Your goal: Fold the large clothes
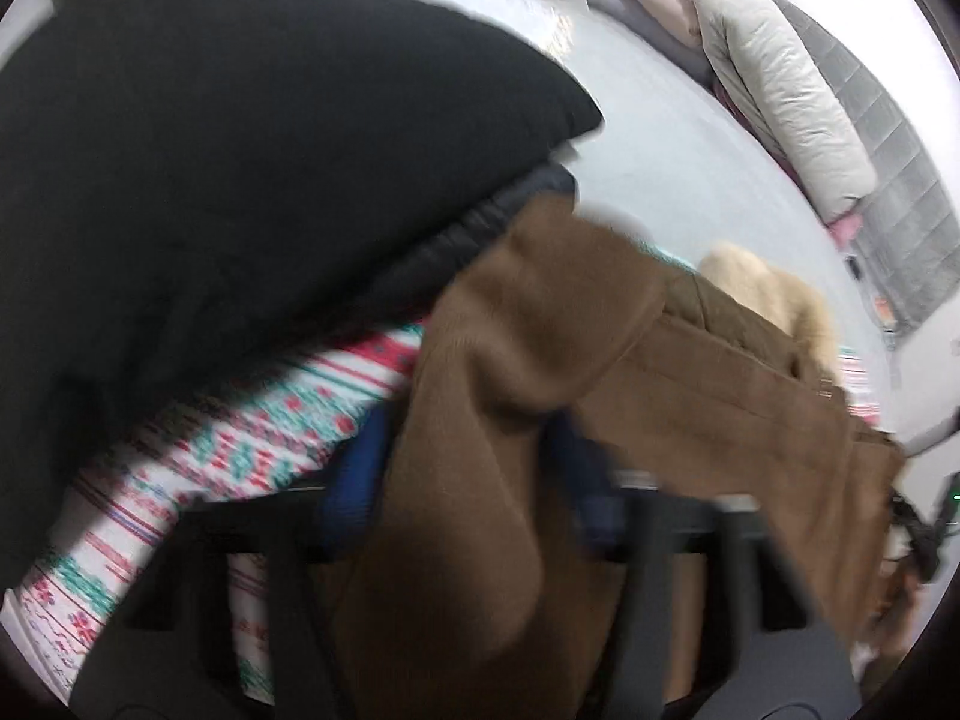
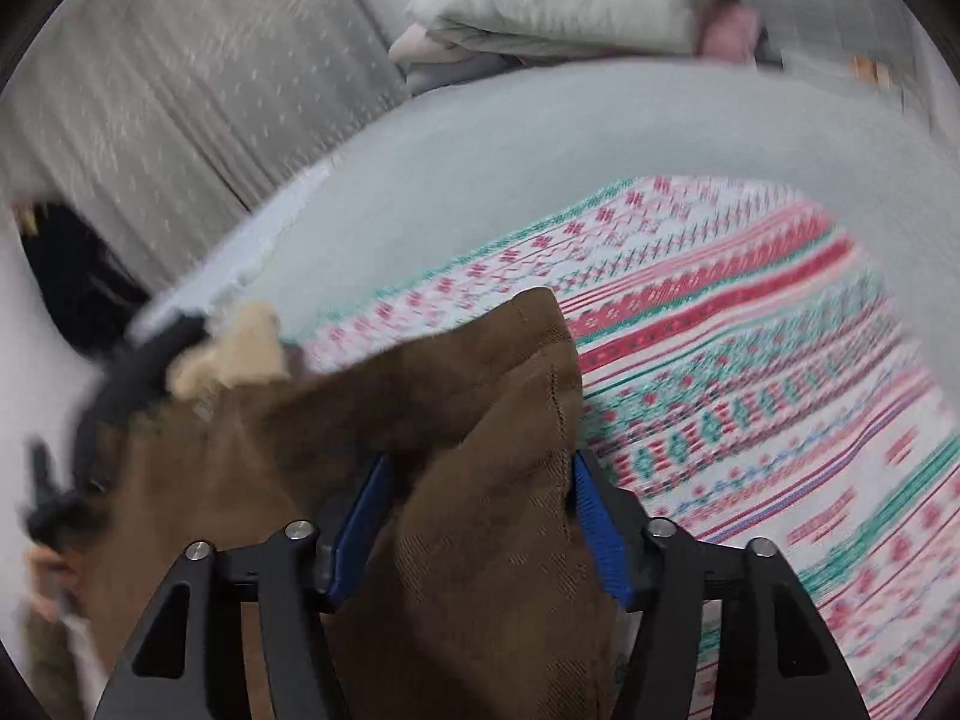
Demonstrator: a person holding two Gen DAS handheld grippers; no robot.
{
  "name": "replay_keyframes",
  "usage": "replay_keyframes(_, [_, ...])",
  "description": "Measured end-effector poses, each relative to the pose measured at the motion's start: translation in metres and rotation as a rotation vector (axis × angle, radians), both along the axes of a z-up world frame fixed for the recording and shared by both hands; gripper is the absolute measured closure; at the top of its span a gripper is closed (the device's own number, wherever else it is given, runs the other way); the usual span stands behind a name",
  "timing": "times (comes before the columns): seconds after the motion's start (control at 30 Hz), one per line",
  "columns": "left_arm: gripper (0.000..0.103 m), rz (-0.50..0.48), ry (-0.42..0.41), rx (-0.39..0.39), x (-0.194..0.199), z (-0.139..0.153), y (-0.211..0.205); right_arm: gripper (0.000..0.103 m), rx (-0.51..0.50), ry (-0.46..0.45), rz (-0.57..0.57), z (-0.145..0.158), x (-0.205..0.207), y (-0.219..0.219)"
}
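Observation:
A brown coat (image 1: 540,348) with a cream fleece lining (image 1: 774,294) hangs lifted above a patterned red, green and white blanket (image 2: 750,360). My left gripper (image 1: 474,480) is shut on a thick fold of the coat between its blue pads. My right gripper (image 2: 480,510) is shut on another bunch of the same brown coat (image 2: 468,480), its blue fingers (image 2: 594,528) pressed on both sides. The cream lining (image 2: 234,354) shows at the left in the right wrist view. Both views are motion-blurred.
A big black garment (image 1: 240,150) covers the upper left of the left wrist view. Folded clothes, a cream padded jacket (image 1: 786,96) on top, lie at the far side of the pale bed sheet (image 2: 540,138). A grey curtain (image 2: 150,90) hangs behind.

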State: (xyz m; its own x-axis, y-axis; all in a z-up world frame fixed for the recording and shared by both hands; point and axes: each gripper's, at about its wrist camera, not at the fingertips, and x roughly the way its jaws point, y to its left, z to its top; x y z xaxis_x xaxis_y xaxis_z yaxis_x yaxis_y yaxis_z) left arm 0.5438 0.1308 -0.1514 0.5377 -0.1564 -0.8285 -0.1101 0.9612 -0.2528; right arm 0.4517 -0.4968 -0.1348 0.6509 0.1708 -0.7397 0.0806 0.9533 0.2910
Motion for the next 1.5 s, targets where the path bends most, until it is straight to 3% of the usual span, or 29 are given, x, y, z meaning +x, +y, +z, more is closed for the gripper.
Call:
replay_keyframes(0.03, [0.09, 0.003, -0.017, 0.004, -0.004, 0.004, -0.001, 0.089, -0.067, -0.002, 0.009, 0.001, -0.001, 0.008])
replay_keyframes(0.07, [0.091, 0.016, -0.037, 0.009, -0.008, 0.008, -0.001, 0.092, -0.084, -0.023, 0.009, 0.005, -0.004, 0.012])
replay_keyframes(0.17, [0.094, 0.028, -0.14, 0.036, -0.025, 0.032, -0.001, 0.095, -0.122, -0.131, 0.01, 0.029, -0.015, 0.014])
replay_keyframes(0.3, [0.094, 0.089, -0.289, -0.073, -0.048, 0.074, 0.007, 0.096, -0.116, -0.245, -0.006, 0.069, -0.027, 0.015])
replay_keyframes(0.43, [0.094, 0.146, -0.316, -0.026, -0.039, 0.084, 0.003, 0.096, -0.077, -0.267, -0.057, 0.089, -0.012, 0.01])
replay_keyframes(0.5, [0.093, 0.165, -0.246, 0.011, -0.023, 0.059, -0.002, 0.096, -0.035, -0.235, -0.093, 0.08, -0.002, 0.004])
replay_keyframes(0.6, [0.092, 0.219, -0.124, 0.053, -0.003, 0.009, -0.008, 0.096, -0.014, -0.126, -0.151, 0.04, 0.02, -0.002])
replay_keyframes(0.67, [0.091, 0.236, -0.143, 0.029, -0.007, -0.007, -0.005, 0.095, -0.033, -0.06, -0.181, 0.008, 0.033, 0.002])
replay_keyframes(0.73, [0.092, 0.244, -0.173, 0.022, -0.007, -0.001, -0.004, 0.095, -0.055, -0.049, -0.216, -0.009, 0.04, 0.002])
replay_keyframes(0.87, [0.091, 0.265, -0.228, 0.018, -0.007, 0.012, -0.001, 0.099, -0.067, -0.105, -0.305, -0.002, 0.045, -0.015])
replay_keyframes(1.0, [0.089, 0.246, -0.189, 0.055, -0.003, 0.001, -0.007, 0.099, -0.041, -0.073, -0.226, -0.013, 0.05, -0.012])
replay_keyframes(1.1, [0.076, 0.266, -0.174, 0.022, -0.003, 0.001, 0.01, 0.098, -0.101, 0.005, -0.188, -0.03, 0.051, 0.004])
replay_keyframes(1.2, [0.075, 0.268, -0.177, -0.054, 0.0, 0.011, 0.021, 0.09, -0.078, -0.02, -0.201, -0.018, 0.042, 0.001])
replay_keyframes(1.27, [0.073, 0.303, -0.215, -0.102, -0.012, 0.025, 0.029, 0.074, -0.045, -0.046, -0.201, -0.004, 0.033, -0.002])
replay_keyframes(1.3, [0.066, 0.315, -0.226, -0.103, -0.017, 0.029, 0.027, 0.069, -0.034, -0.065, -0.19, 0.004, 0.027, -0.001])
replay_keyframes(1.33, [0.058, 0.317, -0.24, -0.1, -0.025, 0.038, 0.028, 0.057, -0.035, -0.082, -0.172, 0.011, 0.021, 0.002])
replay_keyframes(1.37, [0.056, 0.308, -0.25, -0.092, -0.031, 0.044, 0.026, 0.049, -0.053, -0.095, -0.144, 0.019, 0.012, 0.01])
replay_keyframes(1.43, [0.051, 0.262, -0.28, -0.042, -0.047, 0.059, 0.014, 0.046, -0.084, -0.099, -0.098, 0.027, 0.001, 0.02])
replay_keyframes(1.5, [0.04, 0.192, -0.28, 0.07, -0.066, 0.065, -0.01, 0.045, -0.112, -0.085, -0.029, 0.031, -0.011, 0.042])
